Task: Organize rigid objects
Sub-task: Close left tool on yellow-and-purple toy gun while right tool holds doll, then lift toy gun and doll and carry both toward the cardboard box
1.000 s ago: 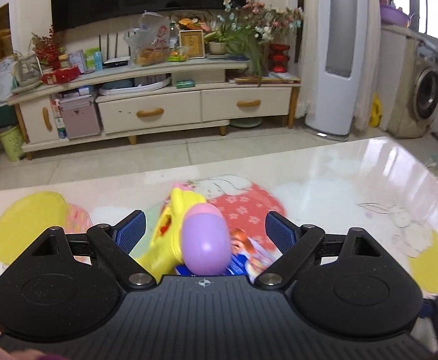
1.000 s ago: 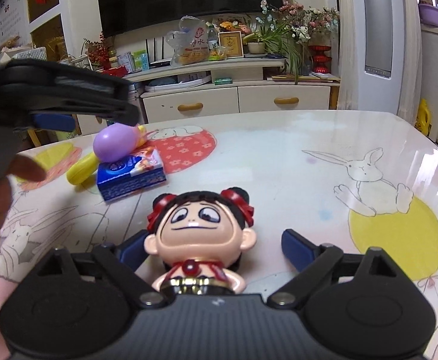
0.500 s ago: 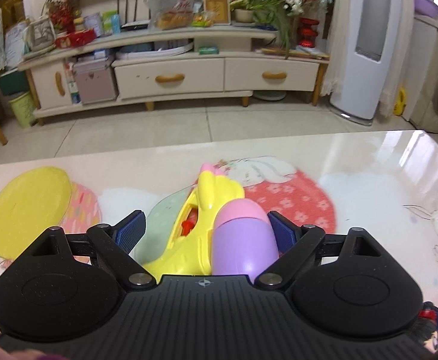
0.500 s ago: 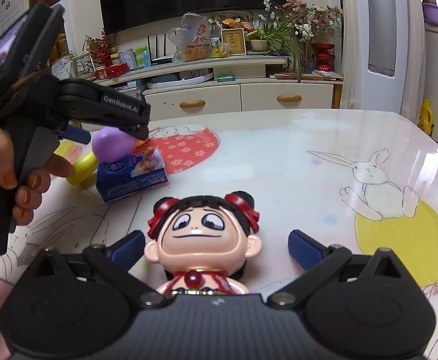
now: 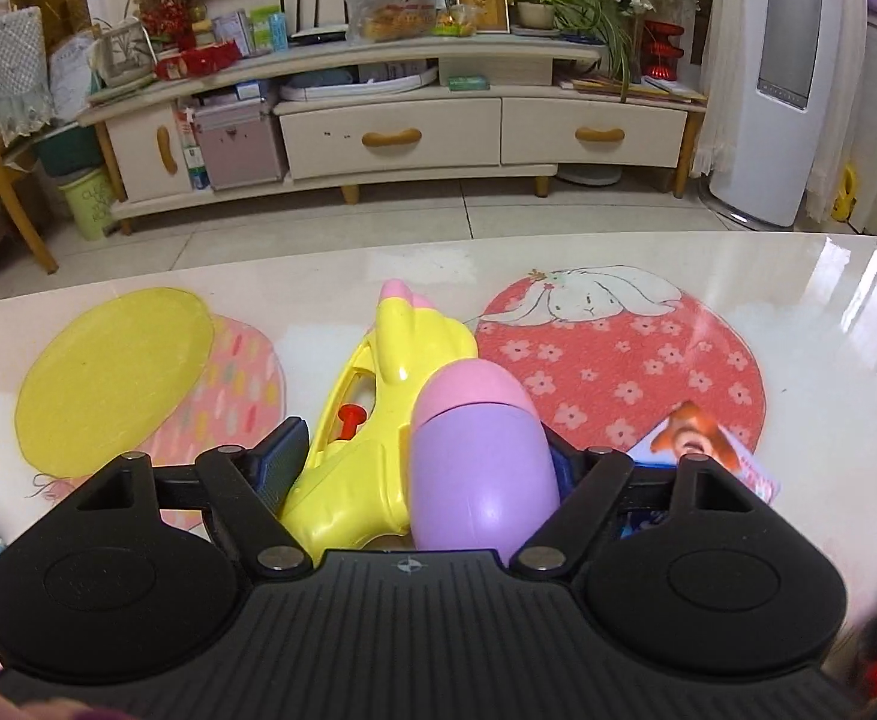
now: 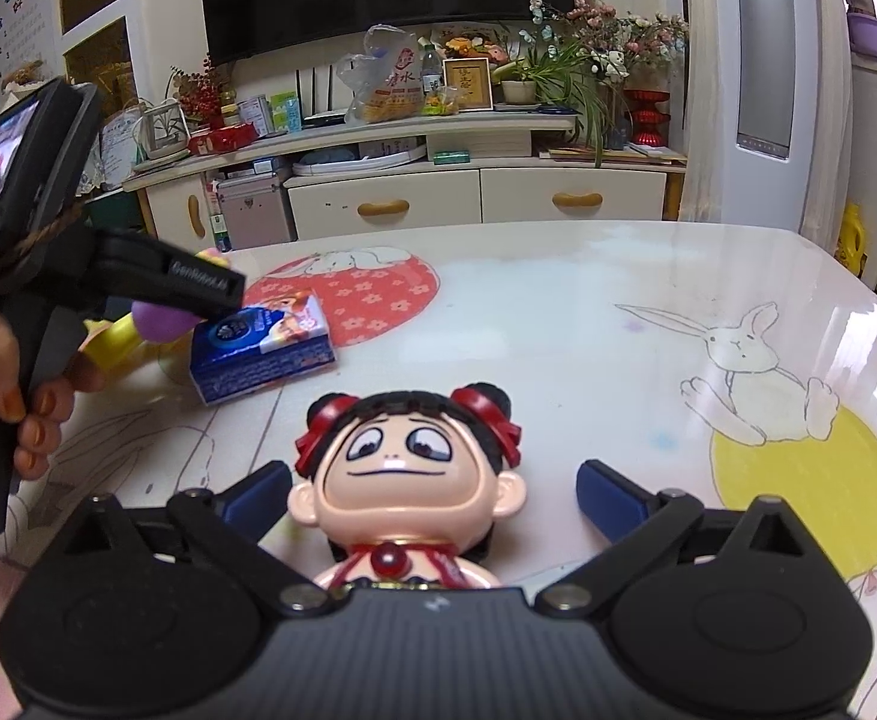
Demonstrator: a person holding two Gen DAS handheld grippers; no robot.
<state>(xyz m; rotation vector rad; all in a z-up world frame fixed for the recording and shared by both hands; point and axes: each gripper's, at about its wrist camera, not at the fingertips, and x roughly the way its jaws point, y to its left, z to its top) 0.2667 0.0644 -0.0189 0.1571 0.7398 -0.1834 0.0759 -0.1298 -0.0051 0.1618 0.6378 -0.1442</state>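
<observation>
Two grippers are at work over a glossy tabletop (image 6: 558, 312) printed with rabbits and coloured rounds. The left gripper (image 5: 420, 462) has its jaws drawn in around a yellow plastic water pistol with a lilac-and-pink egg-shaped tank (image 5: 480, 456); one pad sits at the yellow body and the other at the tank, though whether they truly press I cannot tell. The toy lies at the near left of the tabletop, just beside a blue printed carton (image 6: 261, 348) on its right. The right gripper (image 6: 432, 489) stands wide apart, holding nothing, with a big-headed plastic doll with black hair buns and red bows (image 6: 408, 468) lying between its pads, near the front edge.

The pistol looks light, stiff and hollow, and its rounded tank is probably slippery; a hold across the flatter yellow body should be surer. The doll seems rigid too, with a smooth round head, so its narrower body may be the better place.

Open room lies to the right and far side; the right edge curves away.
</observation>
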